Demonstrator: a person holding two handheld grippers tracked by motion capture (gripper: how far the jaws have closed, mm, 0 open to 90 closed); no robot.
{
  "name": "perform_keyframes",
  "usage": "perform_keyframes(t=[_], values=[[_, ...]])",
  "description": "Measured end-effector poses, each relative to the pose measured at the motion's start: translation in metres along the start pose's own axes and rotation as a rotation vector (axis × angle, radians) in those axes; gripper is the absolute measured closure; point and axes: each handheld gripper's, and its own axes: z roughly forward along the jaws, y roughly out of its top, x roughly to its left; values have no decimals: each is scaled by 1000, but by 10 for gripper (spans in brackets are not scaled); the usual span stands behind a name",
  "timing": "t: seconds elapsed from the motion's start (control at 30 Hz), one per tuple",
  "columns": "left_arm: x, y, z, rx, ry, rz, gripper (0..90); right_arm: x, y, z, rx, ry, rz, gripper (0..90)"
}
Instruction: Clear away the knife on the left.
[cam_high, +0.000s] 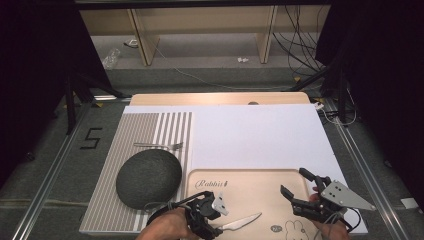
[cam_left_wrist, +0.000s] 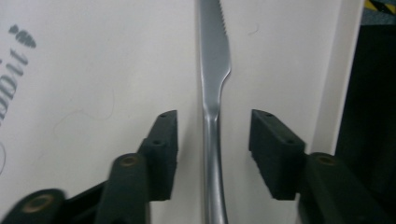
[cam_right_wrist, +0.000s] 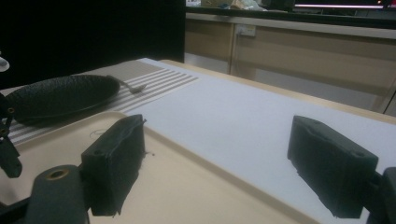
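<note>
Knife (cam_left_wrist: 212, 74) first: I read it as a stiff, light piece of polished steel, thin and flat, so I expect it to be slippery and awkward to lift off a smooth surface. It lies on the beige tray (cam_left_wrist: 116, 70), handle running straight down the middle between my left gripper's (cam_left_wrist: 212, 140) jaws and the serrated blade pointing away beyond their tips. I judge the narrow neck and upper handle, right where the pads stand now, to be the best place to take it; the blade is too flat and tapered to pinch well.

My left jaws stand partly open, one pad on each side of the handle with a clear gap on both sides, so nothing is gripped and neither pad touches the steel. From the high view the same gripper (cam_high: 207, 215) sits low over the tray's near edge with the knife (cam_high: 242, 221) poking out past it.

My right gripper (cam_right_wrist: 215, 163) is wide open and holds nothing; between its jaws I see the tray's rim and the white sheet (cam_right_wrist: 261, 121) beyond.
</note>
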Motion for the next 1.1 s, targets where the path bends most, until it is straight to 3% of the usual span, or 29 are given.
perform_keyframes(t=[0.23,0.5,0.67,0.87,1.1], values=[[-6,2,12,-16,3,58,767,0,0,0,-1,2,0,198],[-13,5,29,-13,6,104,880,0,0,0,-1,4,-2,199],[-12,6,32,-33,20,100,891,0,0,0,0,4,-1,200],[-7,5,32,-46,41,67,891,1,0,-1,6,3,-3,200],[1,1,32,-41,76,52,892,1,0,-1,4,6,-3,200]])
